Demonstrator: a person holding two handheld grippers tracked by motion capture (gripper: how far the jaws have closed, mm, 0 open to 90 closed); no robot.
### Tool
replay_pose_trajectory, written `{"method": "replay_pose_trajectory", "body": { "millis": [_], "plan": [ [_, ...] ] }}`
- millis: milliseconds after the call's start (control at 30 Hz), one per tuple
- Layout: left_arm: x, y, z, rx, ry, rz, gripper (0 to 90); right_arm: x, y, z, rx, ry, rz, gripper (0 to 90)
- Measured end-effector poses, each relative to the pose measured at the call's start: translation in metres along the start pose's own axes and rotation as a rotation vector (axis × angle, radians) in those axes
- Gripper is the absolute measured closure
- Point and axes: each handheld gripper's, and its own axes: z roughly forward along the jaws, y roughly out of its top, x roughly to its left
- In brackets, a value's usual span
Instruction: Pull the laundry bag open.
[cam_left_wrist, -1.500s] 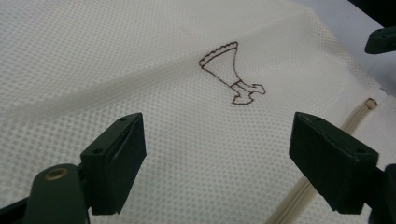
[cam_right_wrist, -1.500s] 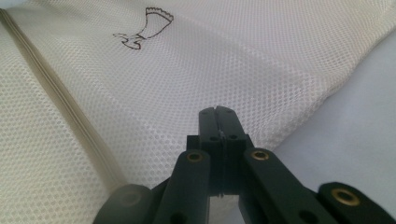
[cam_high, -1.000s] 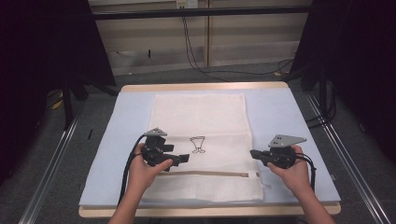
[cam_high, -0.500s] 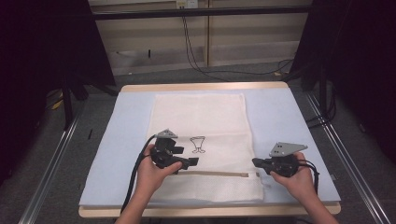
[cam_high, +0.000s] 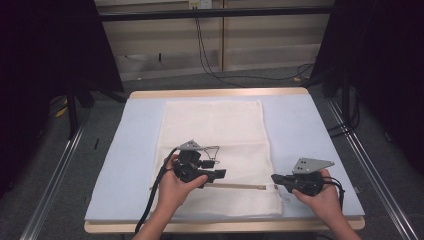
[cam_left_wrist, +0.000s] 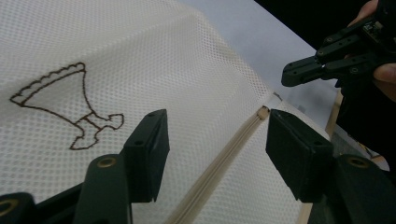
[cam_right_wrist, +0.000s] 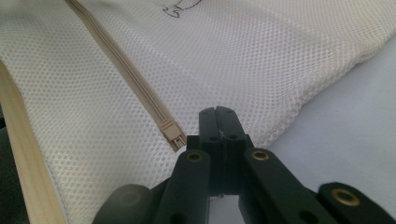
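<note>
Mesh bag (cam_high: 215, 150) lies flat on the desk (cam_high: 300, 130), its zipper (cam_left_wrist: 219, 163) running between the wide-open jaws of the left tool (cam_left_wrist: 215, 140). The right tool (cam_right_wrist: 218, 135), jaws shut, sits at the zipper's end (cam_right_wrist: 173, 133), perhaps pinching the pull, though that is hidden.

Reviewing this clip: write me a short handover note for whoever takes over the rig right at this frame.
Left gripper: open, jaws apart above the zipper of the mesh laundry bag, holding nothing.
Right gripper: jaws shut, tip right by the zipper's end piece at the bag's right edge; whether it pinches the pull tab cannot be told.
Bag: lies flat on the blue mat, zipper running across its near part, printed emblem beyond it.
Done: both grippers placed at the zipper.
Left: the zipper teeth look closed along their length; probably hold the bag down with the left and draw the slider with the right.
</note>
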Motion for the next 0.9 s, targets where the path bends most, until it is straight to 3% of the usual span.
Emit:
{"method": "replay_pose_trajectory", "body": {
  "millis": [267, 367, 667, 767, 833, 900],
  "plan": [
    [-0.017, 0.002, 0.022, 0.055, -0.107, -0.108, 46.2, 0.001, -0.006, 0.006, 0.039, 0.011, -0.007, 90.0],
    [-0.023, 0.005, 0.031, 0.085, -0.126, -0.135, 49.7, 0.001, -0.008, 0.009, 0.054, 0.010, -0.007, 90.0],
    [-0.027, 0.006, 0.059, 0.130, -0.126, -0.188, 52.6, 0.003, -0.009, 0.014, 0.059, 0.027, -0.032, 90.0],
    [-0.030, 0.005, 0.069, 0.132, -0.121, -0.226, 52.5, 0.004, -0.008, 0.015, 0.061, 0.031, -0.049, 90.0],
    [-0.030, 0.004, 0.073, 0.158, -0.105, -0.199, 53.7, 0.004, -0.009, 0.017, 0.065, 0.034, -0.062, 90.0],
    [-0.030, 0.003, 0.079, 0.172, -0.087, -0.208, 53.9, 0.005, -0.009, 0.018, 0.073, 0.031, -0.066, 90.0]
  ]
}}
